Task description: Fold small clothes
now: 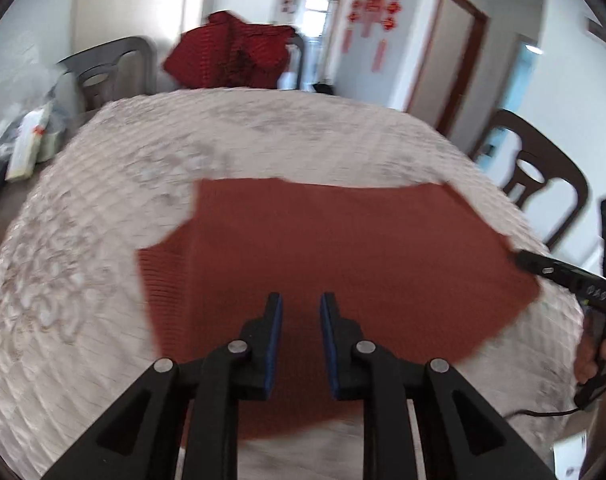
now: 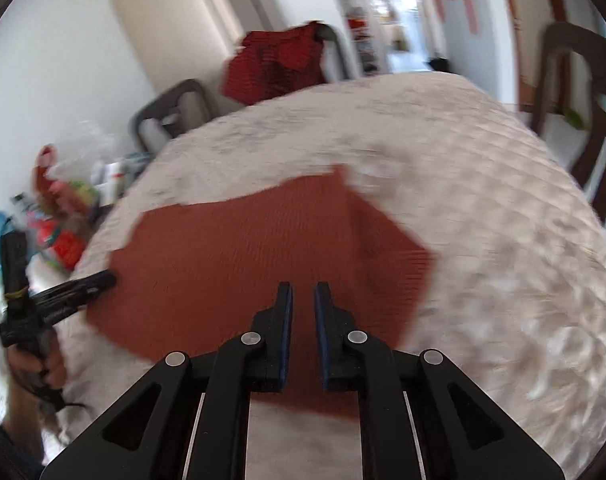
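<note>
A small rust-red knit garment (image 1: 343, 248) lies flat on the table's beige lace cloth (image 1: 103, 240), with a ribbed flap sticking out at its left side. My left gripper (image 1: 301, 298) hovers over the garment's near part, open, with nothing between its blue pads. The right gripper (image 1: 521, 258) reaches the garment's right edge in this view. In the right wrist view the same garment (image 2: 243, 248) lies under my right gripper (image 2: 303, 286), whose jaws stand shut to a thin slit with no cloth in them. The left gripper (image 2: 107, 278) shows at the garment's left edge.
A dark red garment (image 1: 231, 52) hangs over a chair back beyond the table. Dark wooden chairs (image 1: 543, 184) stand at the right and a grey chair (image 1: 111, 64) at the far left. Bags and packets (image 2: 63, 220) crowd the left side. A hand (image 2: 35, 364) grips the left tool's handle.
</note>
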### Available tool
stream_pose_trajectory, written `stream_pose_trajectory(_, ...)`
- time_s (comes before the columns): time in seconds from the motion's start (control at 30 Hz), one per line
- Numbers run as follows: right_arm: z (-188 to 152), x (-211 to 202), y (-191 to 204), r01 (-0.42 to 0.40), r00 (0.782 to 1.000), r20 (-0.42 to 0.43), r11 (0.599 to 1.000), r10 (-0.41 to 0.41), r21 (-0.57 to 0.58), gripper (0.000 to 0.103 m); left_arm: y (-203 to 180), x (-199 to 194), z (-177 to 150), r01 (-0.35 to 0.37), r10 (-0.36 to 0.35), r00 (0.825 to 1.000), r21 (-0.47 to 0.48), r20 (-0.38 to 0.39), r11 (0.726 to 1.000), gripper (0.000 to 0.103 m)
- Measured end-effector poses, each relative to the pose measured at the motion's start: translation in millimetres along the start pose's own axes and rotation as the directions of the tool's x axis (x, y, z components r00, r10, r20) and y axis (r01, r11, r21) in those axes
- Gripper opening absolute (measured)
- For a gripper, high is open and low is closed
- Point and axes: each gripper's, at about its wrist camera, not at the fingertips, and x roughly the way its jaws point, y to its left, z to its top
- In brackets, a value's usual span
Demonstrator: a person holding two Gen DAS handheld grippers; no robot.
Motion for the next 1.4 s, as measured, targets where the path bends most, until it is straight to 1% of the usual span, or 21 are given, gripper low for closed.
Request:
stream_pose_trajectory(0.1,-13,13,38,-0.049,0.998,-0.049,0.995,0.044,-0.091,0.011,-29,3,-9,0.08,-0.078,0.997,0.056,-0.026,0.995,0.026)
stream_pose_trajectory(0.17,-23,25,52,-0.083,0.994,-0.083,0.989,0.073,-0.126,0.011,-40,11,-14,0.116,-0.112,0.992,0.077,-0.059,0.99,0.029)
stream_pose_trajectory(0.2,-26,32,55,-0.083,0.992,-0.104,0.988,0.07,-0.131,0.011,-45,15,-17,0.112,-0.106,0.992,0.09,-0.069,0.99,0.035)
stream_pose_trajectory(0.23,-28,38,54,-0.074,0.991,-0.116,0.989,0.059,-0.131,0.011,-49,17,-19,0.102,-0.097,0.994,0.113,-0.053,0.988,0.038)
stream_pose_trajectory(0.3,-29,41,49,-0.089,0.991,-0.112,0.99,0.076,-0.11,0.011,-54,15,-17,0.085,-0.079,0.996,0.132,-0.05,0.988,0.038)
stream_pose_trajectory(0.37,-24,33,42,-0.087,0.992,-0.097,0.994,0.079,-0.071,0.011,-53,10,-14,0.089,-0.083,0.995,0.12,-0.053,0.989,0.038)
stream_pose_trajectory(0.43,-25,21,40,-0.079,0.995,-0.07,0.994,0.074,-0.08,0.011,-49,6,-15,0.087,-0.082,0.996,0.117,-0.042,0.989,0.038)
stream_pose_trajectory(0.5,-28,17,31,-0.05,0.997,-0.064,0.996,0.046,-0.073,0.011,-40,7,-21,0.072,-0.067,0.997,0.108,-0.041,0.992,0.038)
stream_pose_trajectory(0.53,-31,18,19,-0.022,0.997,-0.075,0.999,0.019,-0.042,0.011,-35,7,-24,0.082,-0.079,0.996,0.09,-0.038,0.993,0.038)
stream_pose_trajectory(0.6,-32,12,-1,-0.075,0.995,-0.062,0.996,0.077,0.039,0.011,-24,2,-25,0.122,-0.121,0.992,0.034,-0.033,0.992,0.038)
stream_pose_trajectory(0.63,-31,7,-10,-0.086,0.995,-0.051,0.993,0.091,0.086,0.011,-20,-2,-25,0.131,-0.131,0.991,0.013,-0.026,0.991,0.038)
stream_pose_trajectory(0.67,-31,3,-10,-0.076,0.996,-0.039,0.993,0.08,0.089,0.011,-15,-7,-25,0.131,-0.131,0.991,-0.004,-0.007,0.991,0.038)
stream_pose_trajectory(0.73,-31,-7,-13,-0.035,0.999,-0.005,0.996,0.036,0.079,0.011,-7,-14,-25,0.105,-0.104,0.994,-0.023,0.02,0.994,0.038)
stream_pose_trajectory(0.83,-34,-14,-33,-0.054,0.999,0.015,0.985,0.052,0.167,0.011,11,-13,-27,0.044,-0.043,0.999,-0.07,0.014,0.997,0.038)
stream_pose_trajectory(0.9,-37,-14,-48,-0.062,0.998,0.019,0.972,0.06,0.228,0.011,22,-10,-30,0.056,-0.056,0.998,-0.104,0.003,0.993,0.038)
stream_pose_trajectory(1.0,-36,-20,-44,-0.061,0.998,0.029,0.973,0.056,0.224,0.011,24,-14,-30,0.068,-0.068,0.998,-0.108,0.005,0.992,0.038)
stream_pose_trajectory(1.07,-31,-24,-42,-0.047,0.998,0.05,0.977,0.037,0.207,0.011,27,-14,-30,0.059,-0.058,0.998,-0.111,0.013,0.992,0.038)
stream_pose_trajectory(1.13,-29,-20,-49,-0.016,0.999,0.038,0.973,0.007,0.232,0.011,34,-13,-32,0.076,-0.076,0.997,-0.129,0.011,0.989,0.038)
stream_pose_trajectory(1.23,-29,-21,-60,-0.038,0.999,0.045,0.953,0.025,0.301,0.011,35,-16,-32,0.084,-0.084,0.996,-0.138,0.012,0.987,0.038)
stream_pose_trajectory(1.3,-26,-25,-55,-0.024,0.998,0.057,0.962,0.008,0.272,0.011,33,-17,-28,0.08,-0.078,0.997,-0.138,0.021,0.987,0.038)
stream_pose_trajectory(1.4,-18,-23,-47,-0.072,0.996,0.071,0.965,0.055,0.254,0.011,30,-12,-14,0.039,-0.034,0.999,-0.123,0.037,0.992,0.038)
